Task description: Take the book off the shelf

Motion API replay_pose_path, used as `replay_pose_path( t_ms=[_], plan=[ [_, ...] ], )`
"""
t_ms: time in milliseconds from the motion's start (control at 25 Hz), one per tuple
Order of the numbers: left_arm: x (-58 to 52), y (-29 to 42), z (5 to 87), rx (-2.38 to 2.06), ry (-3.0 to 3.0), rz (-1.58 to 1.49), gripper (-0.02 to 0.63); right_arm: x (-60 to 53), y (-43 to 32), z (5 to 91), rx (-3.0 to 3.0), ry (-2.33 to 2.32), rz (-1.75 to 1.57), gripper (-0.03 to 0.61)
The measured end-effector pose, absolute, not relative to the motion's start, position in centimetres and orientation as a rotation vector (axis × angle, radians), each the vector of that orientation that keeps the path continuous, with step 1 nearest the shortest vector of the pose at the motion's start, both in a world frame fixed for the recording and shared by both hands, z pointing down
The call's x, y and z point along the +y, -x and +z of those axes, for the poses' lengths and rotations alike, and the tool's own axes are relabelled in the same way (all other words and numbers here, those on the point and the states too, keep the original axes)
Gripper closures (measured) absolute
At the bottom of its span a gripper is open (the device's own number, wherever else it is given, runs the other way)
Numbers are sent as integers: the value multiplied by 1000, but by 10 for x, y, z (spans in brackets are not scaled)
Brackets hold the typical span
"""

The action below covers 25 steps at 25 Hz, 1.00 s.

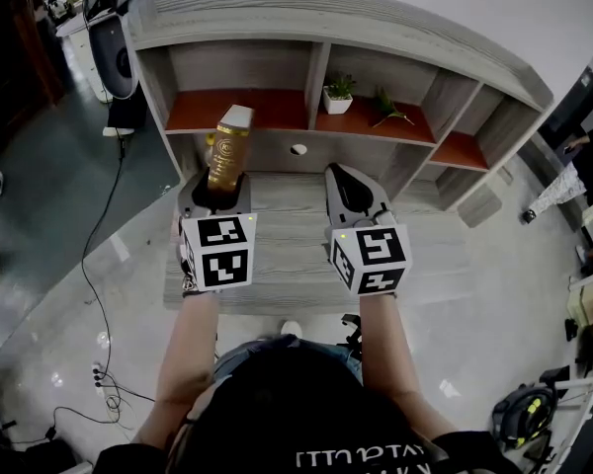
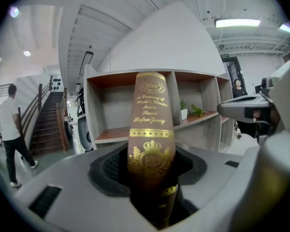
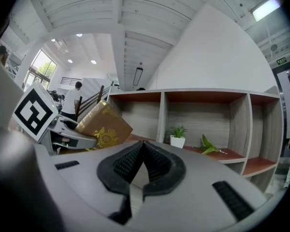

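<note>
Brown-and-gold book (image 2: 151, 105) held upright in the left claw (image 1: 215, 199), out in front of the shelf (image 1: 336, 30).

The cover looks like a stiff board with a smooth, slightly glossy finish, so it should not bend. It could slide between the pads, and a volume this thick is probably fairly heavy. The left claw is clamped across the lower end, with the spine facing it and most of the length standing free above, so the weight will lever against the grip. A hold nearer the middle would be steadier. The book appears clear of the left compartment, above the grey wooden counter (image 1: 287, 265). The right claw (image 1: 351, 192) is beside it, pressed together with nothing between its pads. A potted plant (image 1: 338, 94) and a green sprig (image 1: 388, 107) stand in the middle compartment.
</note>
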<state>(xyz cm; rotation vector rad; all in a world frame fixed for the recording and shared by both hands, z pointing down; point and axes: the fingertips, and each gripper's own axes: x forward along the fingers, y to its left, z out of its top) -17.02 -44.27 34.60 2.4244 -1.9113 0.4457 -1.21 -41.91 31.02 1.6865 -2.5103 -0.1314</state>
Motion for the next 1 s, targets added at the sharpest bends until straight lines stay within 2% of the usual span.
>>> replay_pose_path(
  t_ms=[1000],
  plan=[
    [-454,180,344,-1922,-2400,359,387,-434,18,312,-2476,-1681,-149,569]
  ],
)
